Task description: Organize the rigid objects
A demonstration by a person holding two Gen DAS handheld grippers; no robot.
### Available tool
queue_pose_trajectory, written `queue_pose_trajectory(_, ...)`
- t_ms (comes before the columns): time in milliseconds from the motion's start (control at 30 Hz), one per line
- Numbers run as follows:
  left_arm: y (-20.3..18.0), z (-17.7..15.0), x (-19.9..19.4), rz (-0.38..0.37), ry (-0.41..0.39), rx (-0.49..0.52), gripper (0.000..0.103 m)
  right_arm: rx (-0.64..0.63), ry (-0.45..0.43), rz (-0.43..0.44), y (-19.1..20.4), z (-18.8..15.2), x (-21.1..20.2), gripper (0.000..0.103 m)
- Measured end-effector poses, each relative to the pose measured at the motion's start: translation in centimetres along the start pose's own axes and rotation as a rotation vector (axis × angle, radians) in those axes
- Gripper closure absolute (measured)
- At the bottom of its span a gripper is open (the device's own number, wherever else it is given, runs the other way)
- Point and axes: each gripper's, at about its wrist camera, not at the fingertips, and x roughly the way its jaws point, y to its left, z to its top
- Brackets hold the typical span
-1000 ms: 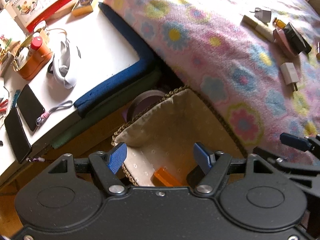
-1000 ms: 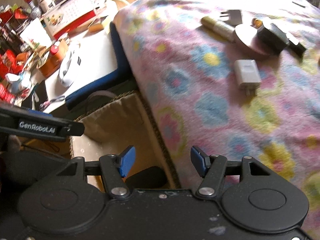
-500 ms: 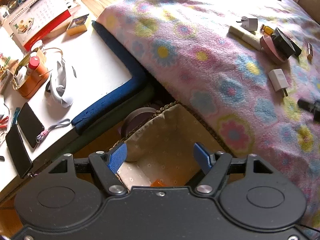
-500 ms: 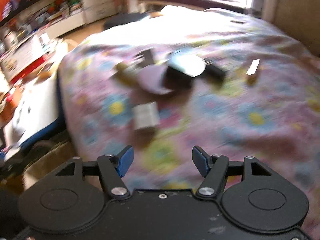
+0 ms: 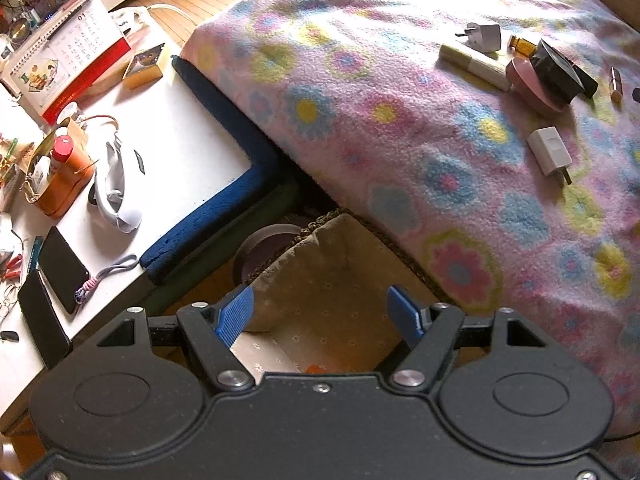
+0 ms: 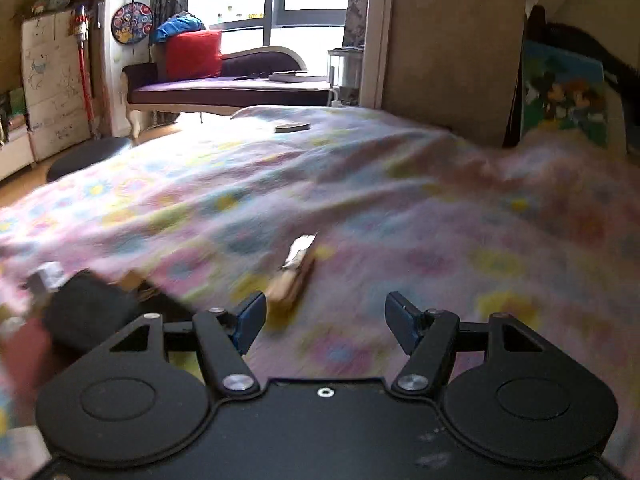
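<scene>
My left gripper (image 5: 320, 300) hangs open over a woven basket (image 5: 340, 216) with beige lining, nothing between its fingers. A sliver of an orange item (image 5: 314, 369) shows on the basket floor. On the flowered blanket (image 5: 400, 120) lie a white charger (image 5: 550, 152), a grey plug adapter (image 5: 486, 36), a gold-and-white tube (image 5: 474, 66), a pink round case (image 5: 528, 84), a black box (image 5: 558, 72), an amber bottle (image 5: 522, 45) and a lipstick (image 5: 616, 82). My right gripper (image 6: 324, 312) is low over the blanket, open, jaws opening, empty. A blurred gold lipstick (image 6: 294, 280) lies just ahead of its left finger.
A white side table (image 5: 188, 140) with a blue padded edge stands left of the basket, holding a calendar (image 5: 64, 60), two phones (image 5: 62, 268), an orange pot (image 5: 56, 176) and a white cloth (image 5: 114, 188). A flat dark object (image 6: 292, 127) lies at the bed's far end.
My right gripper swung away from the basket and out over the bed, now looking level across the blanket. The left gripper stayed over the basket, and the orange item slid mostly under its body.
</scene>
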Motion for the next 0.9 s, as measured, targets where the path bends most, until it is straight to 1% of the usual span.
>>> queue_pose_trajectory(67, -0.3, 0.2, 0.0, -0.005, 0.002, 0.000, 0.031, 0.011, 0.029, 0.009, -0.8, 0.4, 1.1, 0.040)
queue_pose_trajectory(100, -0.5, 0.4, 0.0, -0.007, 0.001, 0.001, 0.031, 0.019, 0.048, 0.007, -1.1, 0.5, 1.8, 0.042)
queue_pose_trajectory(133, -0.7, 0.5, 0.0, -0.006, 0.000, 0.003, 0.031, 0.029, 0.060, -0.002, -1.2, 0.4, 2.1, 0.046)
queue_pose_trajectory(300, -1.6, 0.7, 0.1, -0.001, 0.004, 0.023, 0.031, 0.118, 0.075, -0.012, -3.1, -0.1, 2.7, 0.052)
queue_pose_trajectory(433, -1.9, 0.8, 0.3, -0.005, 0.013, 0.034, 0.031, 0.086, 0.082, -0.028, -2.7, -0.8, 3.2, 0.052)
queue_pose_trajectory(533, -2.0, 0.8, 0.3, 0.001, 0.015, 0.037, 0.031, -0.002, 0.069, -0.056, -1.1, -1.2, 3.4, 0.052)
queue_pose_trajectory(633, -1.9, 0.7, 0.3, 0.002, 0.014, 0.030, 0.031, -0.057, 0.061, -0.017, 0.5, -1.1, 3.8, 0.052)
queue_pose_trajectory(733, -1.7, 0.7, 0.4, 0.011, 0.015, 0.025, 0.031, -0.098, 0.042, -0.004, 1.5, -1.0, 4.4, 0.052)
queue_pose_trajectory(800, -1.7, 0.7, 0.4, 0.013, 0.017, 0.023, 0.031, -0.113, 0.031, 0.038, 1.7, -0.9, 4.6, 0.053)
queue_pose_trajectory(900, -1.7, 0.7, 0.5, 0.011, 0.019, 0.023, 0.031, -0.099, 0.023, 0.099, 1.1, -0.9, 4.1, 0.054)
